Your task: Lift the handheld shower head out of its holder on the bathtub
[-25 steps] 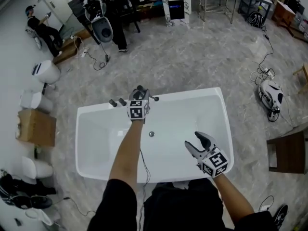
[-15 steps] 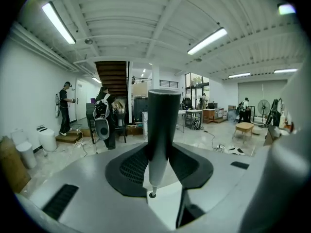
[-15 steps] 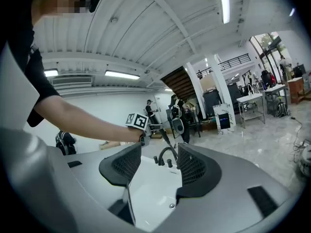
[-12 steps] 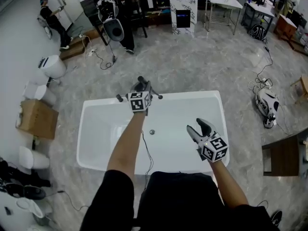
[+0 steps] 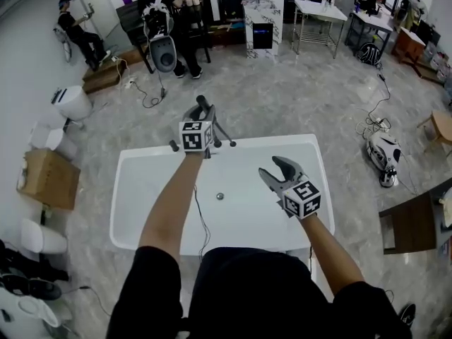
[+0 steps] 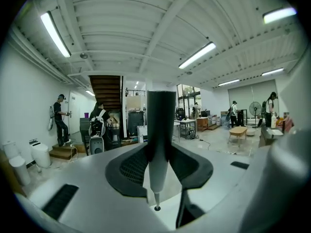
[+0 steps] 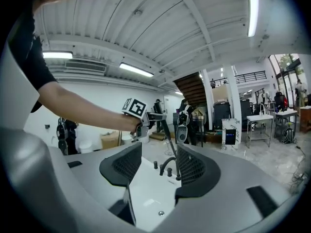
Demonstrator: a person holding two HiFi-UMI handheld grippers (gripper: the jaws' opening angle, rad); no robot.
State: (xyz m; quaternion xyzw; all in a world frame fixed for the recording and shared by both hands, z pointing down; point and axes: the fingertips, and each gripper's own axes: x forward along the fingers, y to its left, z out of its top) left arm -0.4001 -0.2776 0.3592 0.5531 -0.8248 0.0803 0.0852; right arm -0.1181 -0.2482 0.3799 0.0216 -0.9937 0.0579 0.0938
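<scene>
Looking along our left gripper [image 6: 159, 171], we see its jaws clamped on the upright shower head [image 6: 160, 130]. Only the head view places it above the bathtub [image 5: 134, 189] far rim. Our right gripper [image 5: 277, 171] hovers spread and empty over the basin, its view framing the faucet [image 7: 166, 165].

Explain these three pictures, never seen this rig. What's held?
No robot here: a person wears a head camera and holds a claw in each hand. The top-down picture is from the head; the other two look along each claw. Below is a white bathtub with a faucet on its far rim. The left claw is closed on the shower head, held above that rim. The right claw is open and empty over the tub.
</scene>
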